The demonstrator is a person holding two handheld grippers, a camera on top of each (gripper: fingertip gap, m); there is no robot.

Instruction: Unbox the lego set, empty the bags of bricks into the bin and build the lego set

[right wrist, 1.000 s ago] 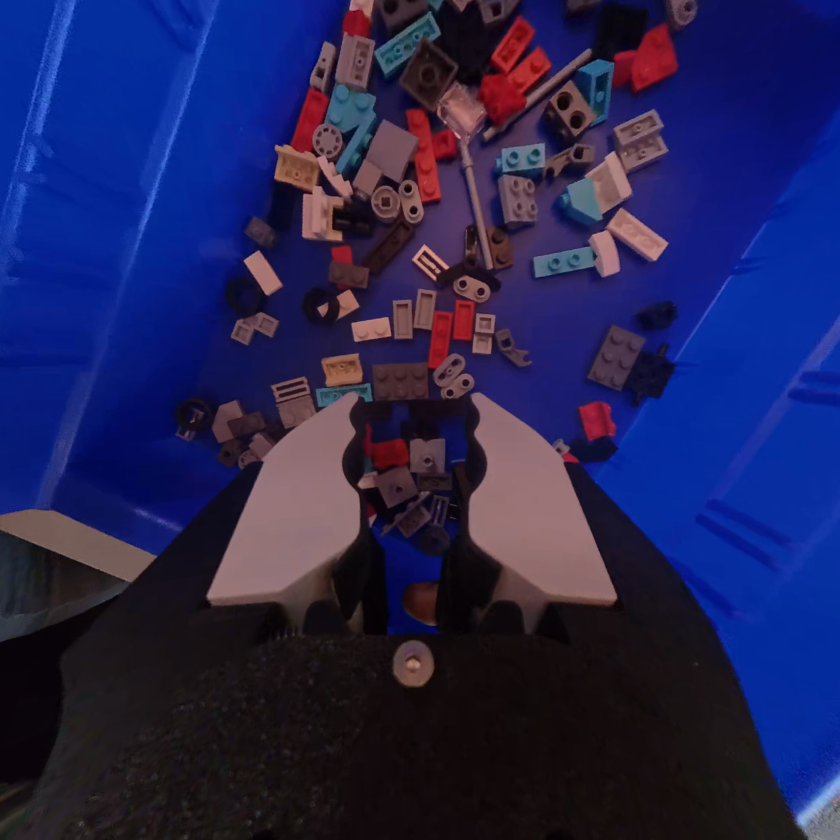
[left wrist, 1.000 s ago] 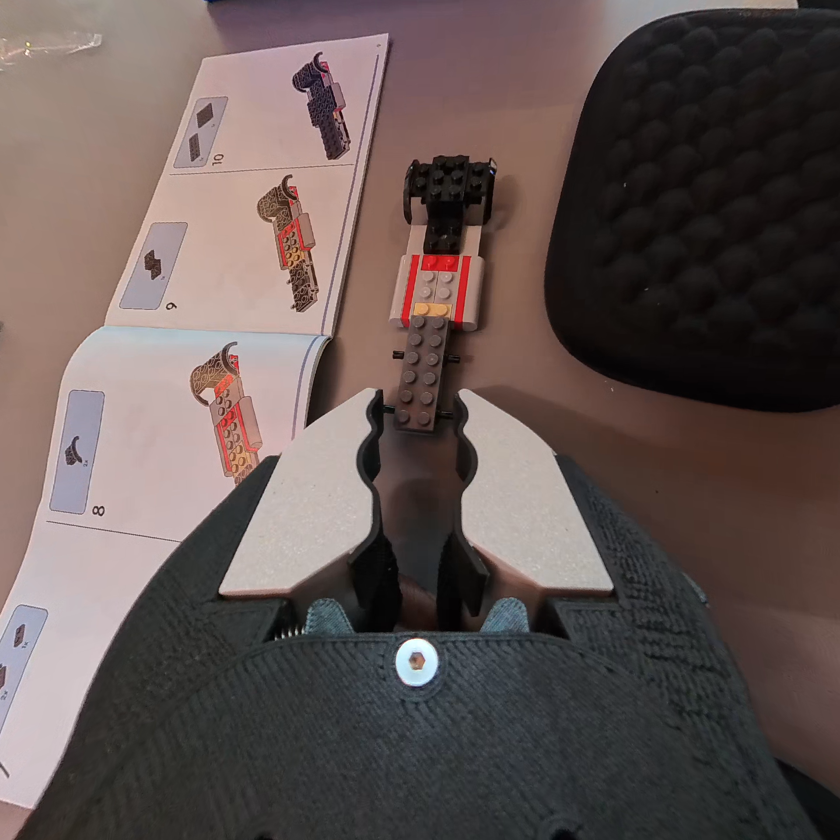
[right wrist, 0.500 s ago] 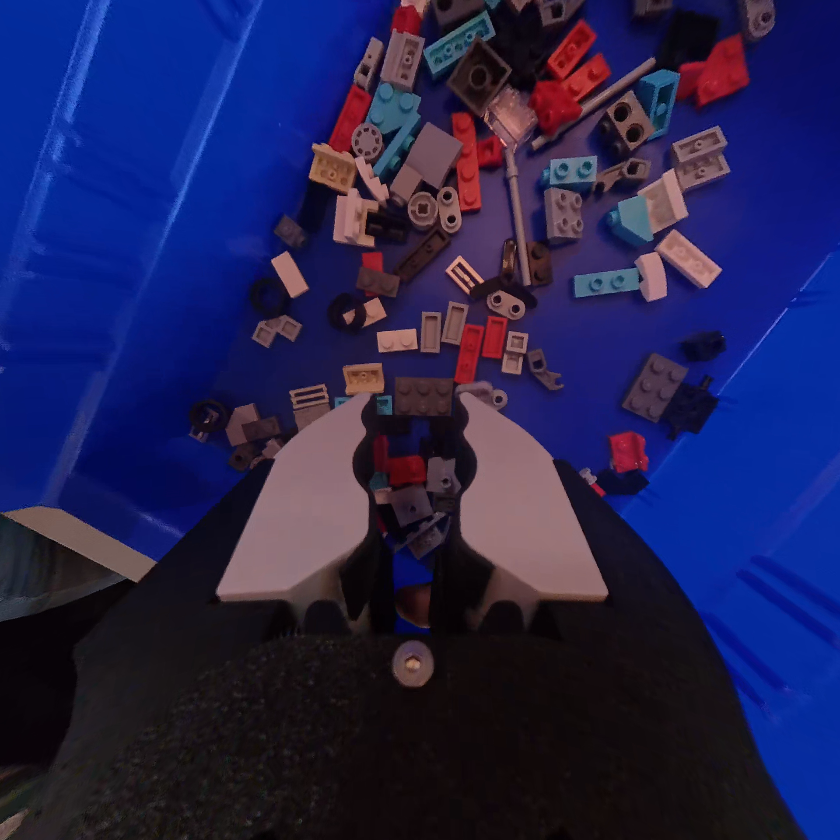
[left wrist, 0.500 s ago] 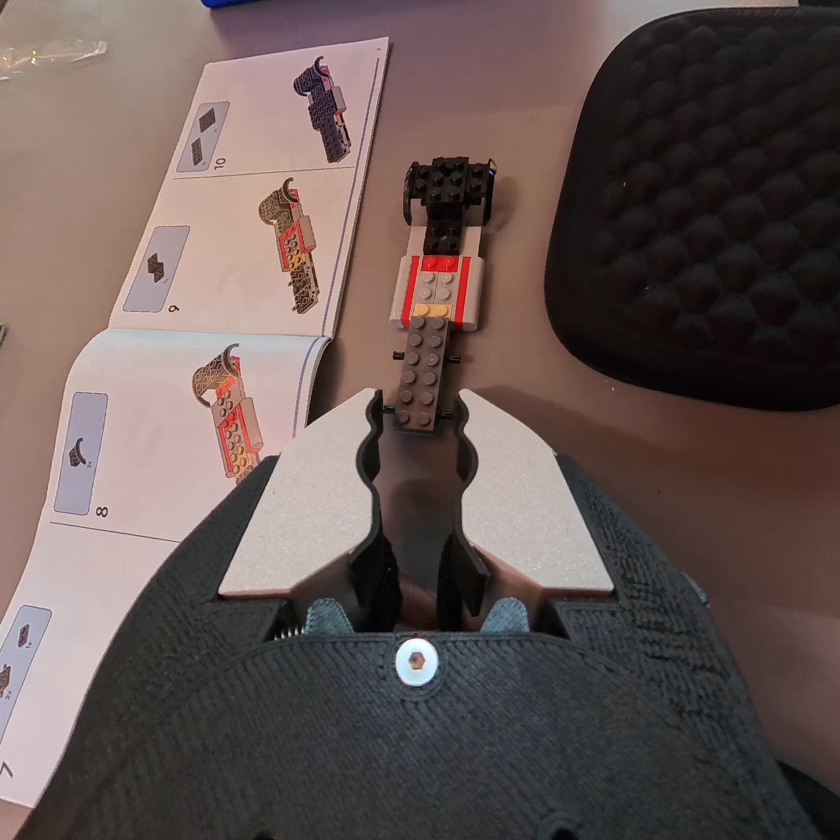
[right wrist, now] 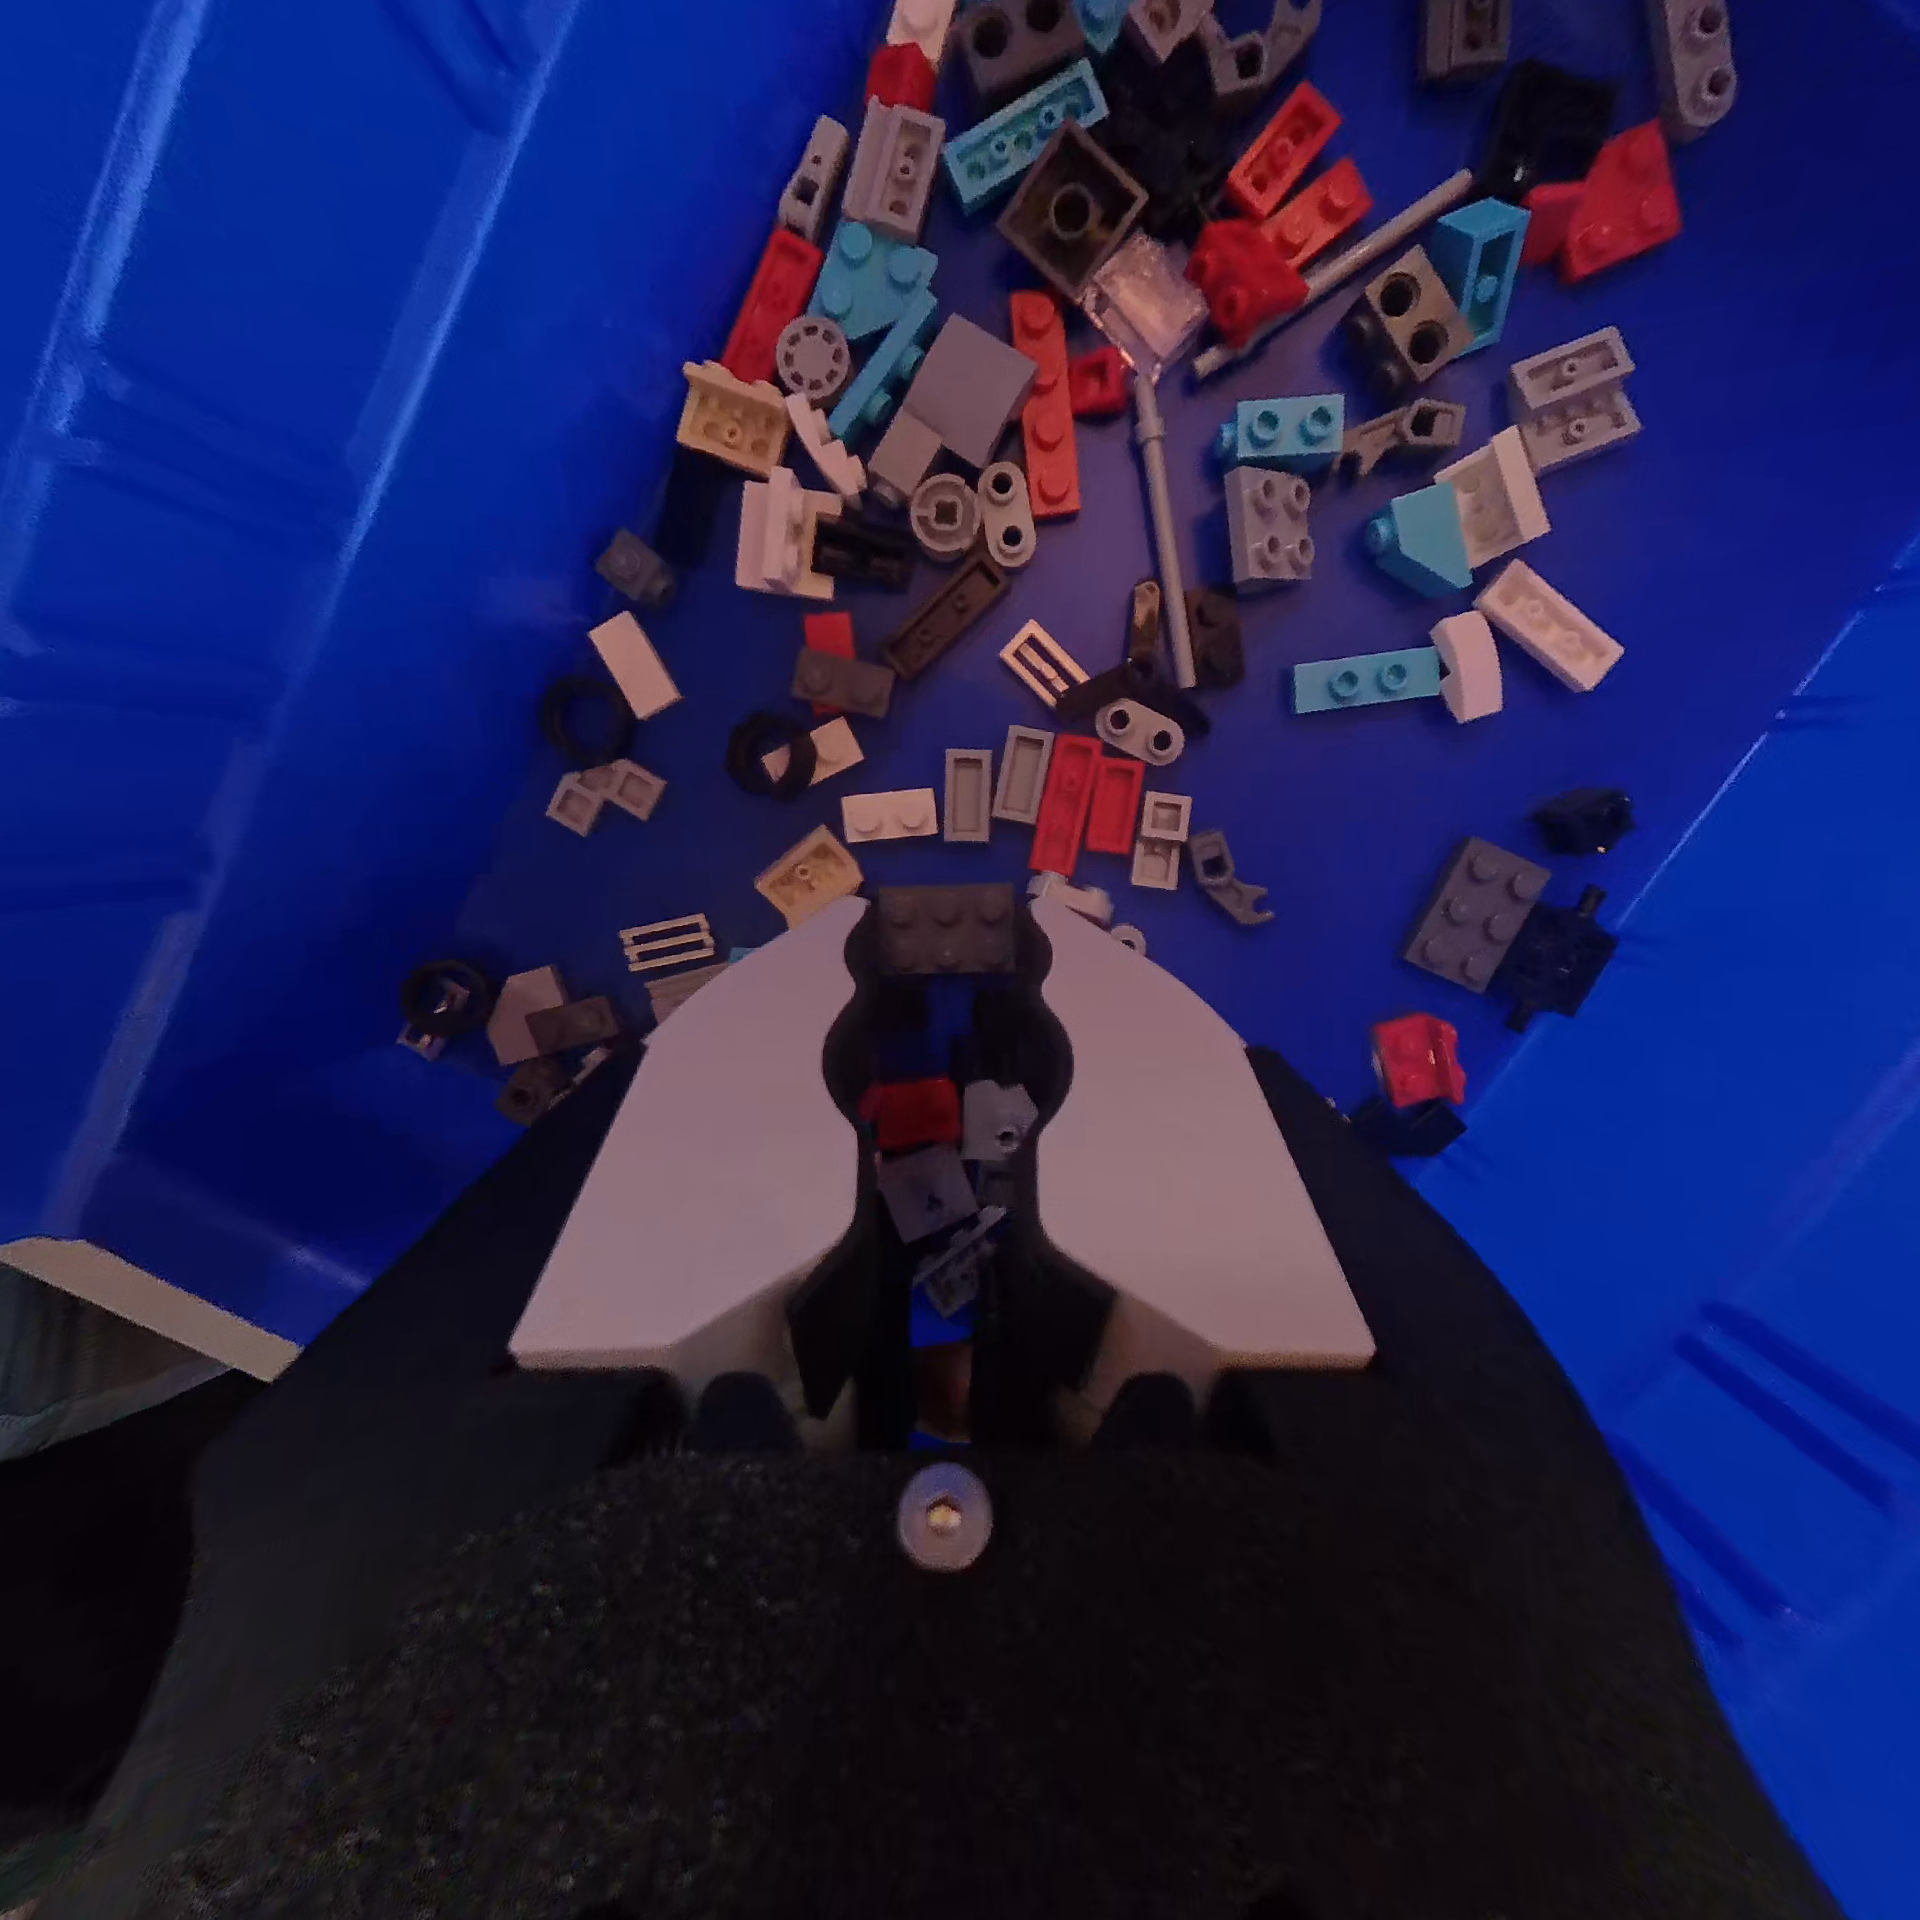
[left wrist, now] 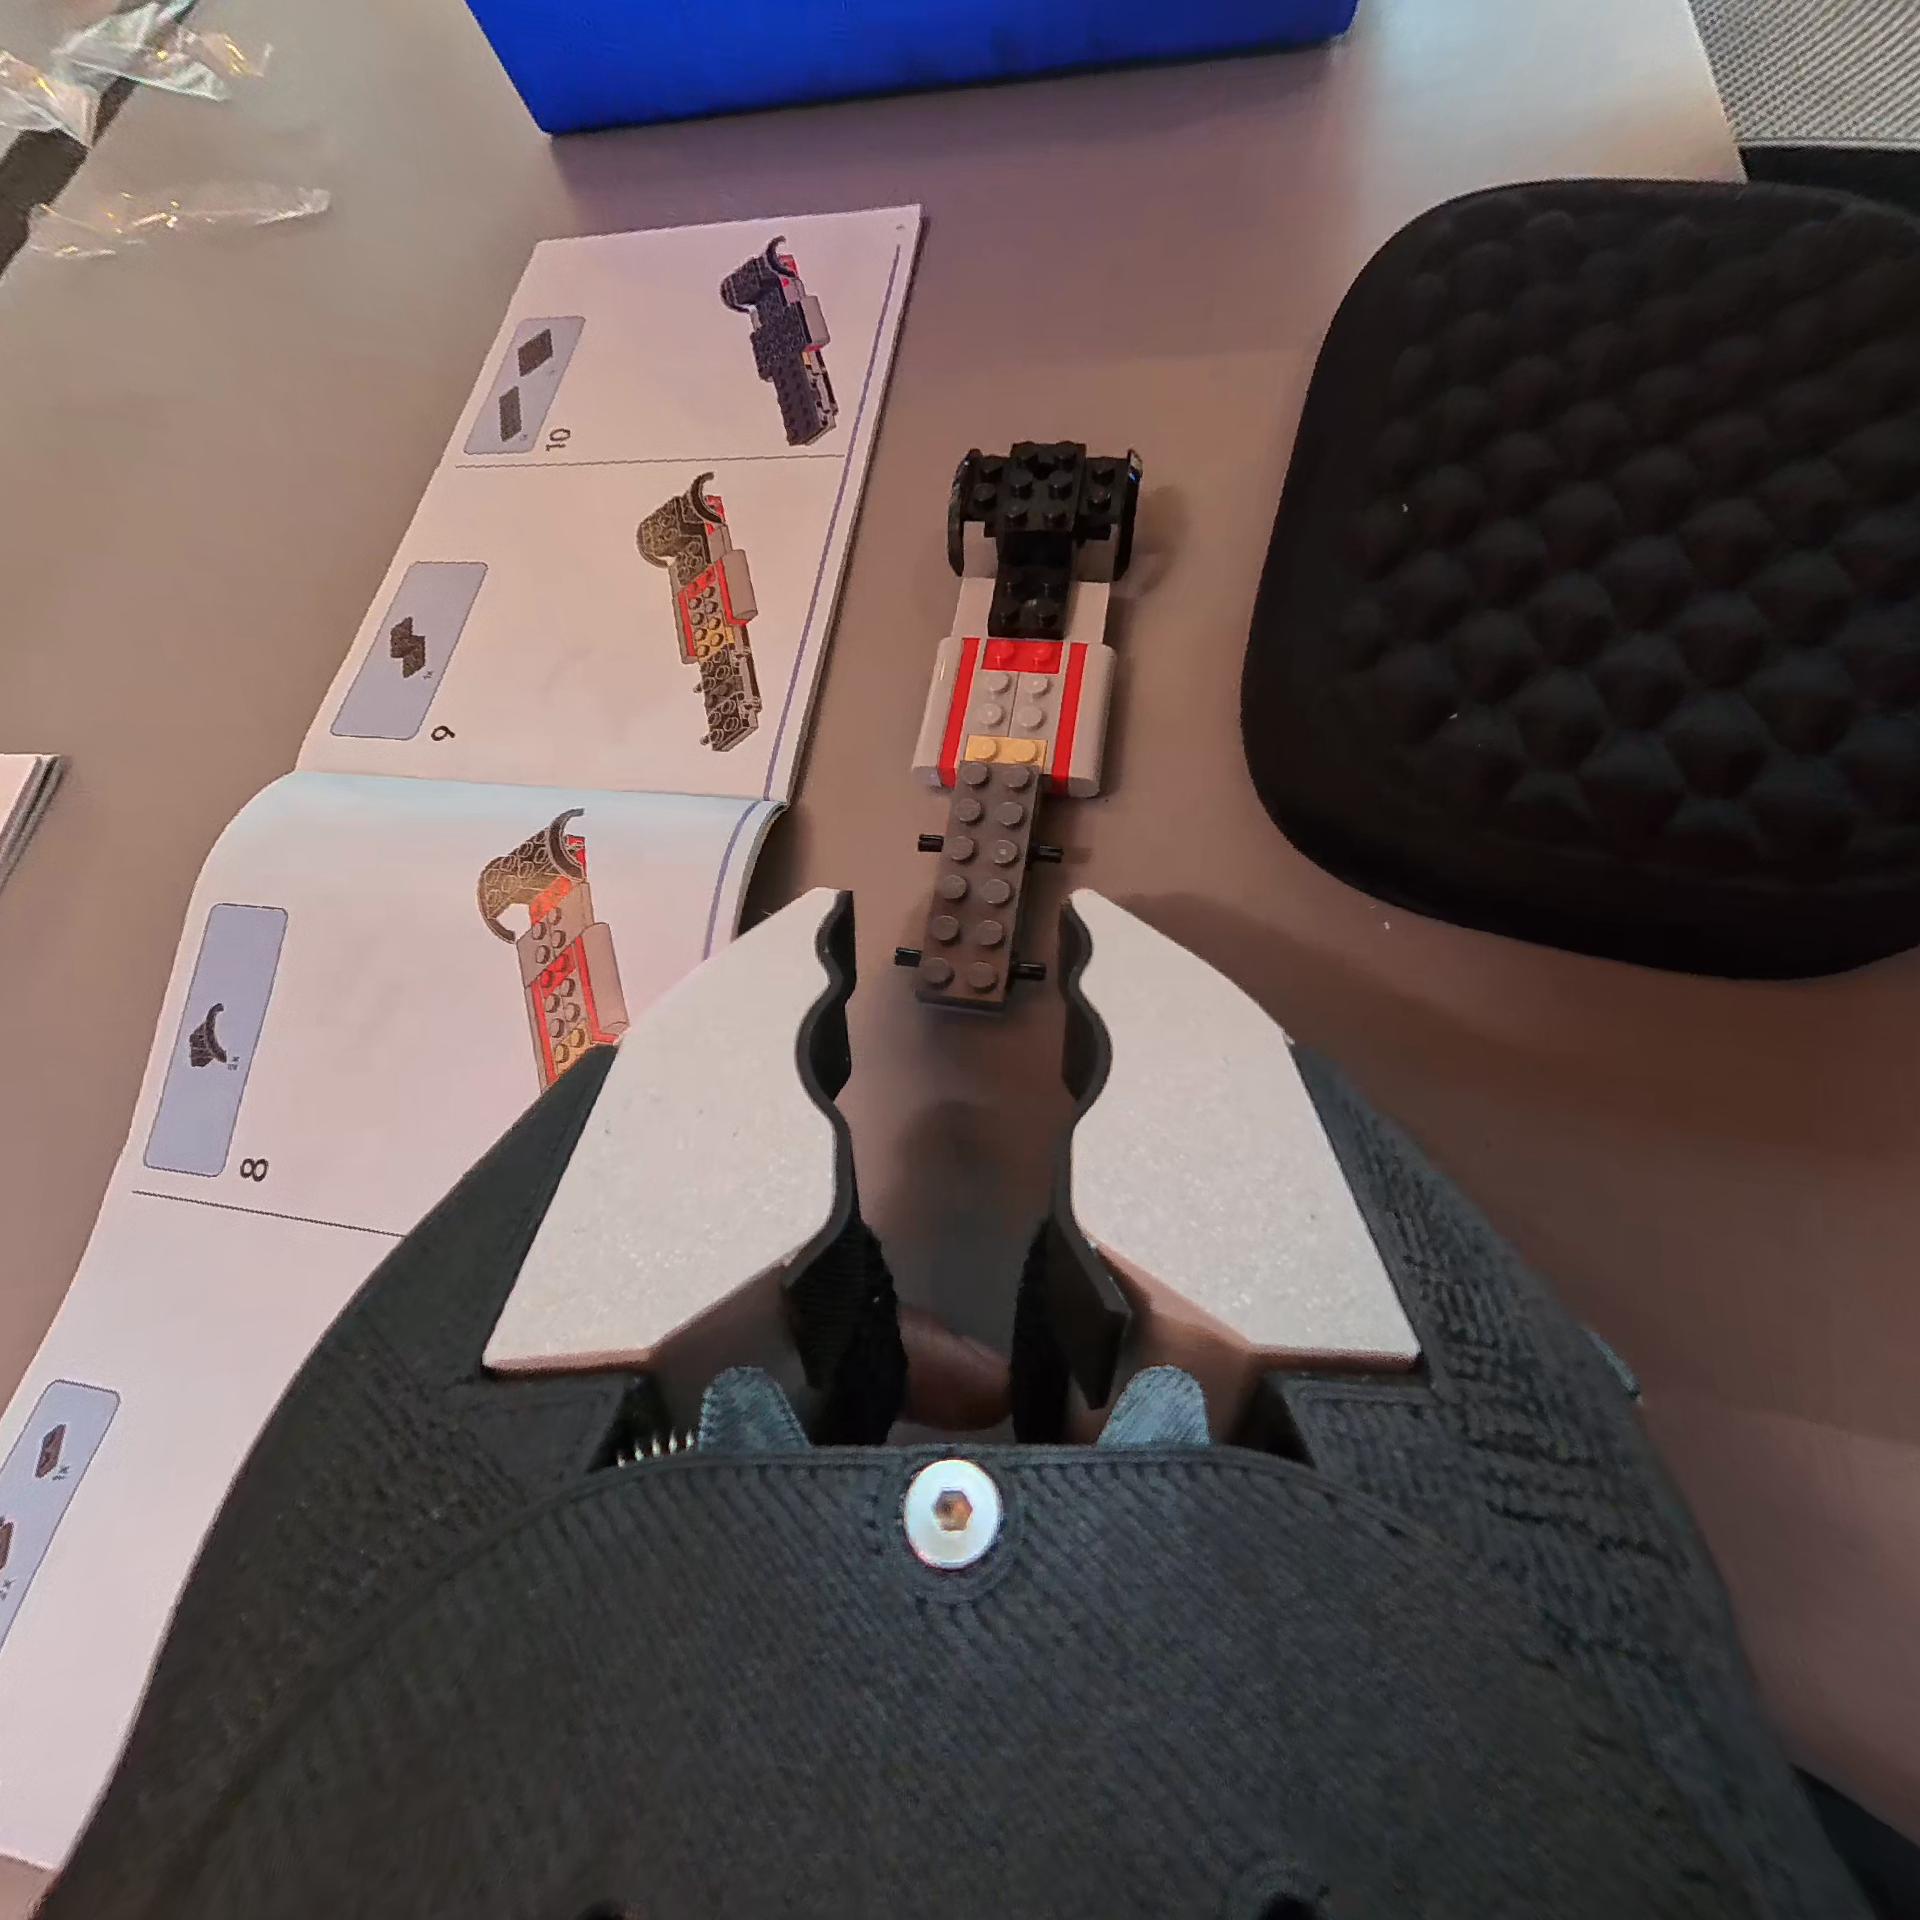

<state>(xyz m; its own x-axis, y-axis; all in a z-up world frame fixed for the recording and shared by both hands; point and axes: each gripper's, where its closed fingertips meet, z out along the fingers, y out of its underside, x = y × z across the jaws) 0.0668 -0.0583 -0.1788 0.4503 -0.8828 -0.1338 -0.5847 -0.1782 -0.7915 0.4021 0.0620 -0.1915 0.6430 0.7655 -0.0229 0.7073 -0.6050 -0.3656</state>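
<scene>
The partly built lego model [left wrist: 1023, 707] lies on the brown table: a black block at the far end, a white and red middle, a dark grey studded plate at the near end. My left gripper [left wrist: 961, 920] is open, its fingertips either side of that plate's near end without touching it. In the right wrist view, my right gripper [right wrist: 948, 920] is down inside the blue bin [right wrist: 312, 520] and shut on a dark grey studded plate [right wrist: 945, 930] held at its fingertips. Several loose bricks [right wrist: 1143, 416] in red, grey, white, black and light blue cover the bin floor.
An open instruction booklet [left wrist: 623, 499] lies left of the model. A black quilted cushion [left wrist: 1610, 571] lies to its right. The blue bin's wall [left wrist: 883, 52] stands at the table's far edge. Empty clear plastic bags [left wrist: 135, 62] lie at the far left. The left gripper's tips are roughly 35 centimeters from the right gripper's.
My right gripper moved forward over the bricks and closed its fingers on the dark grey plate. My left gripper drew back slightly, bringing the blue bin into view; the model has not moved.
</scene>
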